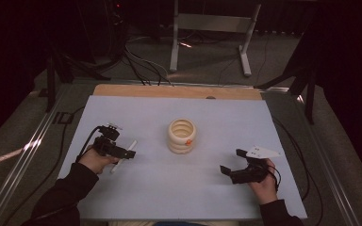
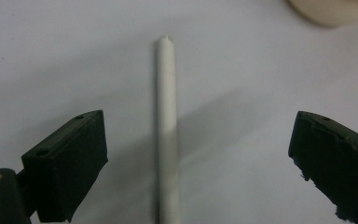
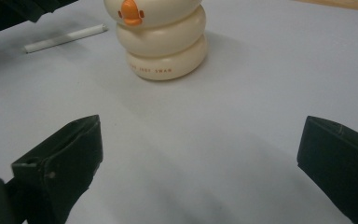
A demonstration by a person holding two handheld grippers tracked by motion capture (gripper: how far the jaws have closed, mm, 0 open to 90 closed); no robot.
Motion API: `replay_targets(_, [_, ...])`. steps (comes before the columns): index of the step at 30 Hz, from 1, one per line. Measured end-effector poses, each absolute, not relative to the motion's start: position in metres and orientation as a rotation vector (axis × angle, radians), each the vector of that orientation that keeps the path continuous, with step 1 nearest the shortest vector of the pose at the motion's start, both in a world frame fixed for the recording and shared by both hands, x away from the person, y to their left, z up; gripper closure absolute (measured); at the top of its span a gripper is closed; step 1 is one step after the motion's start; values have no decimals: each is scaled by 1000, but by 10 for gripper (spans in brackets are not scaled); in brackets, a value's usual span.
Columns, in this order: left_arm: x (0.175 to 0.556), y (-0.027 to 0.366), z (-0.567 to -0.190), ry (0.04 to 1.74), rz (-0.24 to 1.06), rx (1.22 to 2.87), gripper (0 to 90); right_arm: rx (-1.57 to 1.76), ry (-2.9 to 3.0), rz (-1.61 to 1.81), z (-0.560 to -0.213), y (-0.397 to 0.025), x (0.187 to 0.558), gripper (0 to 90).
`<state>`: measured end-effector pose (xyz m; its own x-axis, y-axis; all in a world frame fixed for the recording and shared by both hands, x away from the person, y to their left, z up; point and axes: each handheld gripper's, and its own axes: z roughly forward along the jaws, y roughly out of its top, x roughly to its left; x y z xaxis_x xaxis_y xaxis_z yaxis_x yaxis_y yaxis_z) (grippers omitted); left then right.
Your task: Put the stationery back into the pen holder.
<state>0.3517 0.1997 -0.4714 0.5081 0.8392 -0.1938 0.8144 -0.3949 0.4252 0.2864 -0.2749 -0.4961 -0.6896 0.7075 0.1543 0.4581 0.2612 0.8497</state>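
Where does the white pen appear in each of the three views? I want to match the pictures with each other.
High view: the white pen lies on the mat at the left, under the left gripper.
Left gripper view: the pen runs up the middle, between the open jaws.
Right gripper view: the pen lies at the upper left.
Shared landmark: the cream ringed holder, at the top right edge in the left gripper view, top centre in the right.

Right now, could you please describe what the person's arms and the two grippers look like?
Dark long sleeves cover both forearms. Each gripper, left gripper and right gripper, is black with two blocky jaws and a trailing black cable. The right one carries a pale three-cornered plate on top.
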Motion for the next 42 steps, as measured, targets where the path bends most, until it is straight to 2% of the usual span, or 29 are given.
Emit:
replay_targets(4, [352,197,-478,1324,63,2363,74,1080,2276,1396,-496,-275,286,0])
replay_targets(11, [357,197,-481,1367,98,2386,252,1081,2279,1393,-496,-275,286,0])
replay_targets(19, [364,192,-485,1408,114,2459,516,1083,2277,1391,-496,-275,287,0])
replay_targets(24, [367,190,-487,1417,115,2490,618,1084,2275,1393,-496,-275,286,0])
replay_targets(35, [374,189,-492,1412,70,2530,772,1084,2280,1389,-496,-275,287,0])
replay_targets(42, [378,187,-491,1369,53,2591,793,1084,2283,1389,-496,-275,287,0])
